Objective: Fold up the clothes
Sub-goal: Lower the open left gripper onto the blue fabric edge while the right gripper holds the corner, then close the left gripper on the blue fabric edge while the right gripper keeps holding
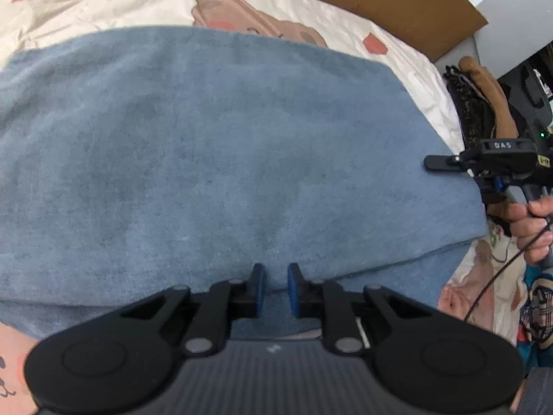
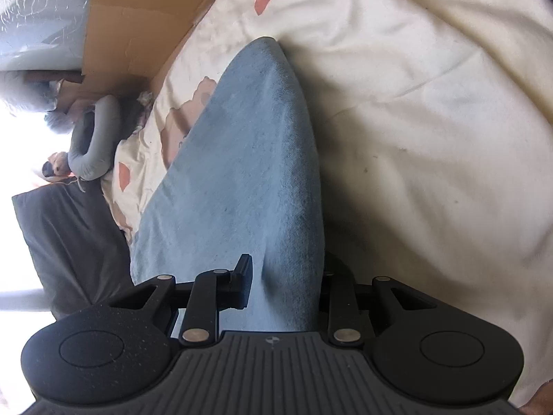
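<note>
Left tongs point(image 1: 275, 285): nipping blue cloth point(image 1: 221, 159) edge | right tongs point(image 2: 283, 276): gripping the cloth's fold | bedsheet point(image 2: 432, 121) beneath

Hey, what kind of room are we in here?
Probably a bedroom: a blue cloth lies spread on a bed with a cream patterned sheet, and a grey pillow sits beside it.

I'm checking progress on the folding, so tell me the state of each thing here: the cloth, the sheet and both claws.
Blue cloth: folded over, lying flat on the sheet.
Sheet: spread under the cloth, wrinkled.
Left claw: closed on the cloth's near edge.
Right claw: cloth lies between its fingers and covers one; grip unclear.
</note>
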